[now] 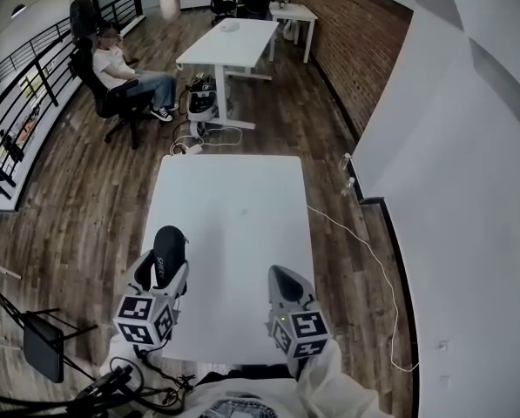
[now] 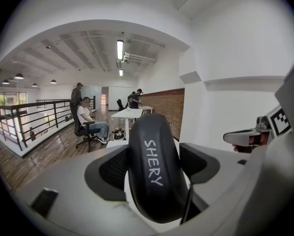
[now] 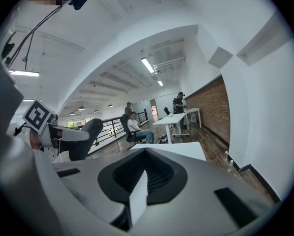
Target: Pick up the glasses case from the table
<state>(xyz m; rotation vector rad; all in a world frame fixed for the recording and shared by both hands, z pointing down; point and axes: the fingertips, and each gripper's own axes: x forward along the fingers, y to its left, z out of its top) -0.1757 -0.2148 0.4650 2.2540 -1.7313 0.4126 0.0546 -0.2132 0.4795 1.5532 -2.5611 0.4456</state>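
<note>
Left gripper clamps the black glasses case above the tabletop; its smooth, rounded shell could slip free.

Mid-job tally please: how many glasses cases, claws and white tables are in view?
Glasses case: 1
Claws: 2 (left claw, right claw)
White tables: 3 (near table, long table, small table)
Total: 6
</note>
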